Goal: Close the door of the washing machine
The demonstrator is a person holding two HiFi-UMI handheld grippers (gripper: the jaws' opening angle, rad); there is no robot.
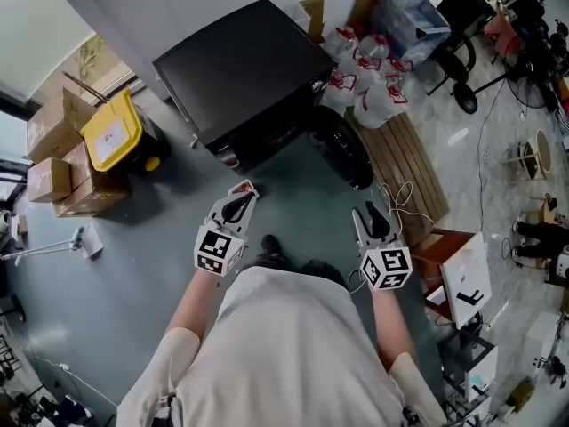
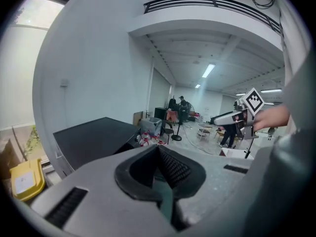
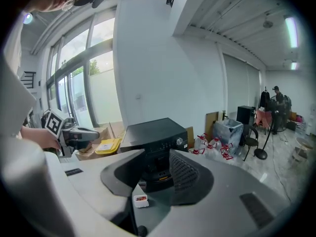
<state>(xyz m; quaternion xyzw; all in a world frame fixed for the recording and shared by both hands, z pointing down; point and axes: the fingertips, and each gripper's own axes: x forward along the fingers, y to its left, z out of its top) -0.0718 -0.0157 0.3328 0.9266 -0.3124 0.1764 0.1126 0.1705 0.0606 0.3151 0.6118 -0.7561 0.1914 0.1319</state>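
Note:
The black washing machine [image 1: 240, 65] stands against the white wall ahead of me. Its round dark door [image 1: 342, 145] hangs swung out at the machine's right front corner. Both grippers are held in front of my body, short of the machine and touching nothing. My left gripper [image 1: 238, 205] points at the machine's front left; in the left gripper view its tips [image 2: 158, 148] meet with nothing between them. My right gripper [image 1: 375, 223] is below the open door. In the right gripper view its jaws [image 3: 158, 154] stand apart, and the machine's front [image 3: 163, 144] shows through the gap.
A yellow-lidded bin [image 1: 111, 132] and cardboard boxes [image 1: 53, 158] sit left of the machine. White bags with red handles [image 1: 369, 83] and a wooden pallet [image 1: 413, 163] lie to its right. A cable and a white board [image 1: 467, 278] are on the floor by my right side.

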